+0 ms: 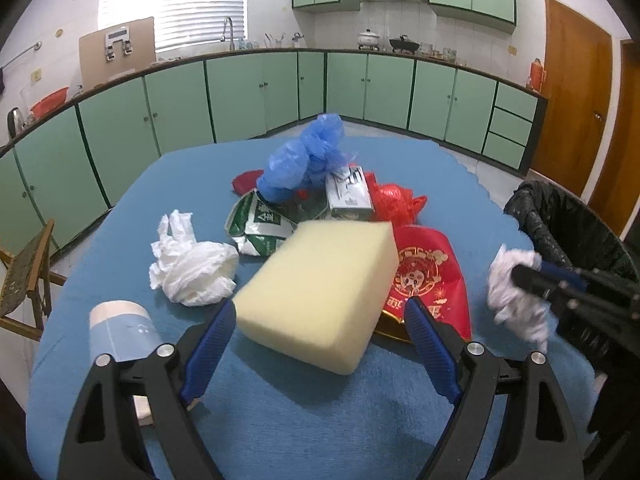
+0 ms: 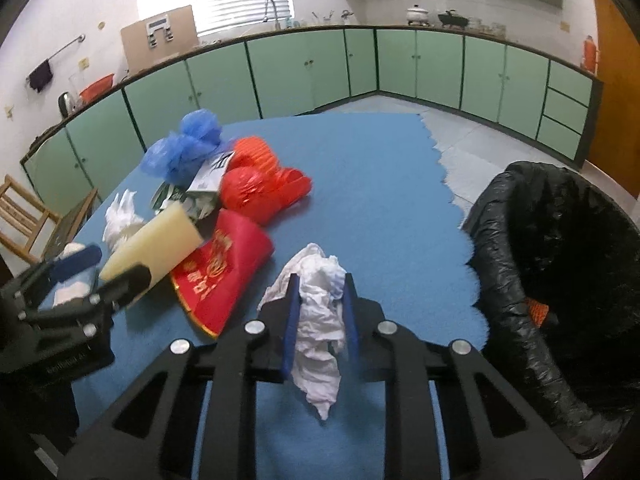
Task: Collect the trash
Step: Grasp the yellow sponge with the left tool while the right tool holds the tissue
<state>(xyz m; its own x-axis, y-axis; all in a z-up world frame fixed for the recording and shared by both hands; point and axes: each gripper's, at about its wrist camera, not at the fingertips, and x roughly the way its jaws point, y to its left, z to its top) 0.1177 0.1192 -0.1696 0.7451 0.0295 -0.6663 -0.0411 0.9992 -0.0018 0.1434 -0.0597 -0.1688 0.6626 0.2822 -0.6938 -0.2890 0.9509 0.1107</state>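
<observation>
Two grippers work over our blue-covered table point(image 2: 380, 184), the largest thing before us, with a black-lined bin point(image 2: 560, 280) standing off its right edge. Most of the trash lies heaped toward the far left of the table: a blue plastic bag point(image 1: 308, 156) on top, a red plastic bag point(image 2: 256, 188) beside it, a green-and-white packet point(image 1: 260, 226) and a small carton point(image 1: 350, 192) among them. Nearer our edge a pale yellow sponge block point(image 1: 320, 292) rests partly on a red envelope point(image 1: 432, 280), and our left gripper point(image 1: 320, 316) stands with its jaws wide apart on either side of that block, not pressing it. Left of the sponge we see a crumpled white bag point(image 1: 192, 268) and a paper cup point(image 1: 120, 332). Our right gripper point(image 2: 320, 300) has its jaws clamped on a crumpled white tissue point(image 2: 320, 320), near the right edge beside the bin.
</observation>
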